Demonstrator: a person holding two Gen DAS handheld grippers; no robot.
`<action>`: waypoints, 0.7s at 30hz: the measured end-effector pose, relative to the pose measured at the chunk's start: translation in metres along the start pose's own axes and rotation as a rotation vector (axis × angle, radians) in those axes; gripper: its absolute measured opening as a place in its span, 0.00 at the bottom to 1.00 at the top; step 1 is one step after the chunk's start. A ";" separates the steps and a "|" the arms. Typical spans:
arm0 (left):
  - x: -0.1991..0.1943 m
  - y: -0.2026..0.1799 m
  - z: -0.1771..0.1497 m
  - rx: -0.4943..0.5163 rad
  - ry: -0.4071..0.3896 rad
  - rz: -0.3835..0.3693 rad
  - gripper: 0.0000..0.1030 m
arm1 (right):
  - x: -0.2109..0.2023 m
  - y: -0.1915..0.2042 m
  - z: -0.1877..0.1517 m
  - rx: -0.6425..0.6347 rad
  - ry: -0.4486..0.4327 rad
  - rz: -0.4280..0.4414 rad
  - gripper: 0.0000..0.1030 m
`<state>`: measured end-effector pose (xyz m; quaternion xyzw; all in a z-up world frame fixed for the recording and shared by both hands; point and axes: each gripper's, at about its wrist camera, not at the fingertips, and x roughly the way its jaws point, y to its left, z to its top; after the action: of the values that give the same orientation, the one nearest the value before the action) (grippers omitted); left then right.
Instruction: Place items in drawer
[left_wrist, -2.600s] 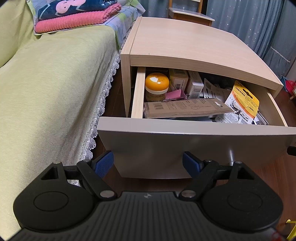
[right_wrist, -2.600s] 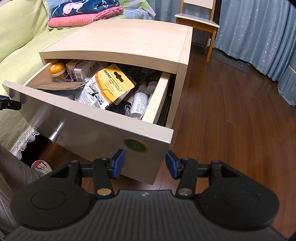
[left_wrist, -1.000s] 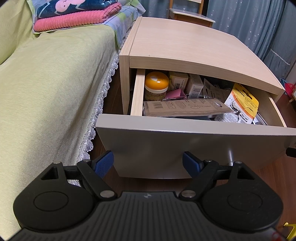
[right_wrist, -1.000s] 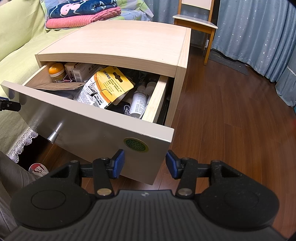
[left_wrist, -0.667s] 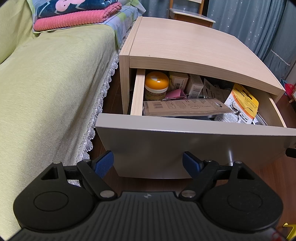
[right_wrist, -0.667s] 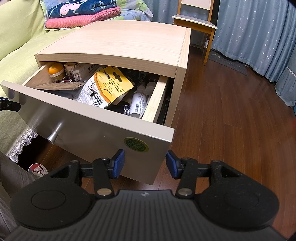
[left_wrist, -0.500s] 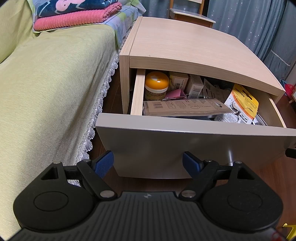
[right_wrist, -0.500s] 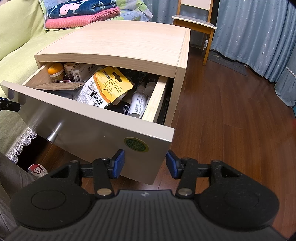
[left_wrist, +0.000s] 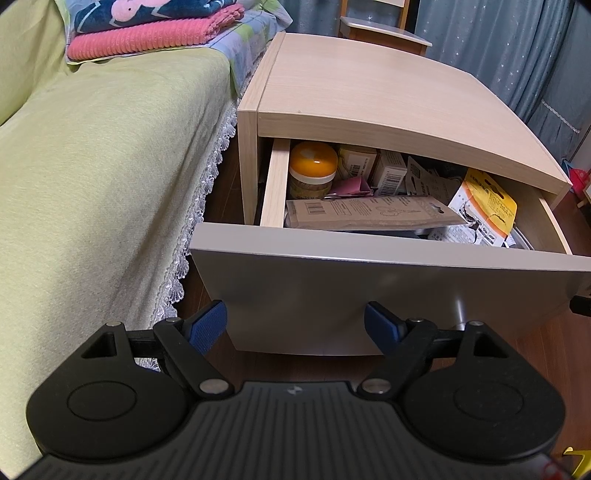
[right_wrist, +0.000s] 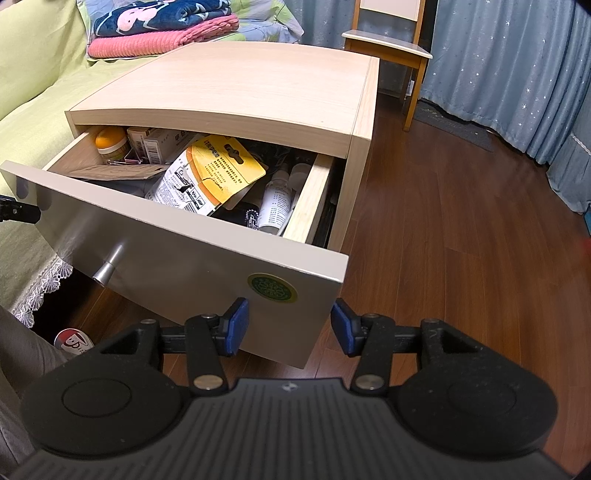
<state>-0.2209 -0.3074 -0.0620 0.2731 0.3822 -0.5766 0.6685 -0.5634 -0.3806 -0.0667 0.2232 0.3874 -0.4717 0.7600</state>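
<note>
The left gripper (left_wrist: 295, 325) has its blue-padded fingers (left_wrist: 208, 325) spread wide apart with nothing between them; it hangs low in front of the drawer (left_wrist: 369, 291), at the left half of the grey drawer front. The right gripper (right_wrist: 290, 328) also holds its blue pads (right_wrist: 236, 328) apart and empty, just below the drawer front's lower right corner, under a round green sticker (right_wrist: 272, 288).

The drawer stands pulled well out of the light-wood nightstand (left_wrist: 369, 85) and is crowded. In its back left corner sits a jar with an orange lid (left_wrist: 313, 164), with small cartons (left_wrist: 389, 171) lined along the back edge beside it. A long brown cardboard package (left_wrist: 369, 214) lies flat near the front edge, running from the left wall towards the middle. A yellow-and-white blister card (right_wrist: 214, 177) leans tilted over the middle — its yellow header points towards the back — and a white bottle (right_wrist: 275, 203) lies on its side along the right wall. A metal knob (right_wrist: 107, 267) sticks out of the drawer front.

The nightstand's top surface is bare wood. To its left is a bed with a green cover (left_wrist: 92, 166) edged in white lace, with folded pink and dark blue blankets (left_wrist: 147, 29) at its far end. Behind the nightstand stands a wooden chair (right_wrist: 391, 48) before blue curtains (right_wrist: 498, 55), on a dark wood floor (right_wrist: 461, 221).
</note>
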 end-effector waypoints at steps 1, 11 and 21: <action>0.000 0.000 0.000 0.000 0.000 0.000 0.80 | 0.000 0.000 0.000 0.000 0.000 0.000 0.44; -0.001 -0.001 -0.001 -0.001 -0.001 0.000 0.80 | 0.001 0.001 0.001 0.002 -0.001 -0.001 0.44; 0.000 -0.001 0.000 -0.005 0.001 -0.002 0.80 | 0.002 0.000 0.001 0.003 -0.002 -0.001 0.44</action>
<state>-0.2218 -0.3078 -0.0623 0.2713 0.3840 -0.5762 0.6686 -0.5629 -0.3821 -0.0676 0.2236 0.3861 -0.4728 0.7598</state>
